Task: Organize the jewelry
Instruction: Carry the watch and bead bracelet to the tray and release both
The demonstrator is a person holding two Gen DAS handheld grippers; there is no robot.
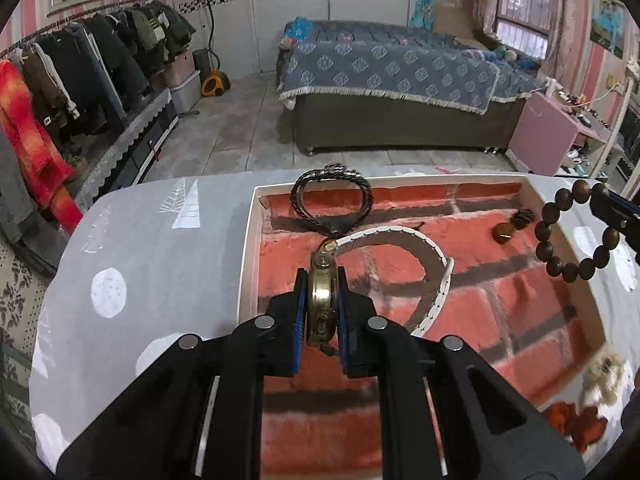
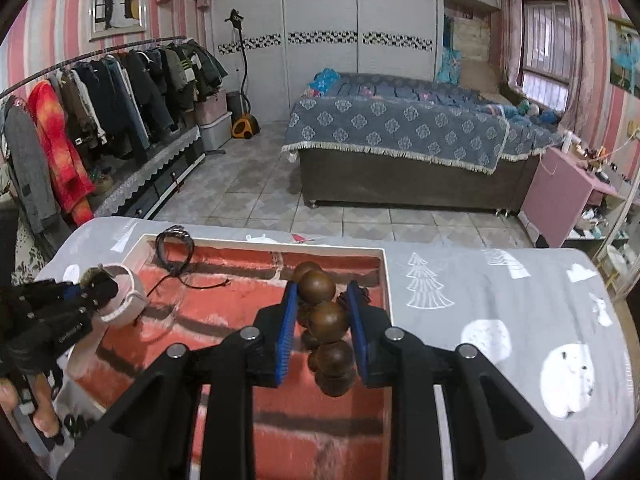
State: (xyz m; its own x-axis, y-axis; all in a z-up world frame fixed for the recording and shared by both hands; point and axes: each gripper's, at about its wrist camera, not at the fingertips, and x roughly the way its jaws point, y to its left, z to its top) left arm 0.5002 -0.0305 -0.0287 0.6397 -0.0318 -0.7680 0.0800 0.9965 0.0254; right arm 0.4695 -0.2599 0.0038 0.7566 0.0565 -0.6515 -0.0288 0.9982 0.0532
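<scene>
Jewelry sits in and above a shallow white-rimmed tray [image 1: 249, 240] lined with a red brick pattern, resting on a grey tablecloth [image 1: 152, 248] printed with white trees and circles. Left gripper [image 1: 323, 304] clamps a brass-coloured watch case with a white strap [image 1: 320, 300] edge-on between its blue pads, above the tray floor; the strap curls away to the right. Right gripper [image 2: 322, 320] pinches a bracelet of round dark wooden beads [image 2: 326, 320], held above the tray's right side. At the tray's far left corner lies a black braided cord bracelet [image 1: 332, 196]. A small amber stone pendant [image 1: 503, 233] rests near the far right wall.
</scene>
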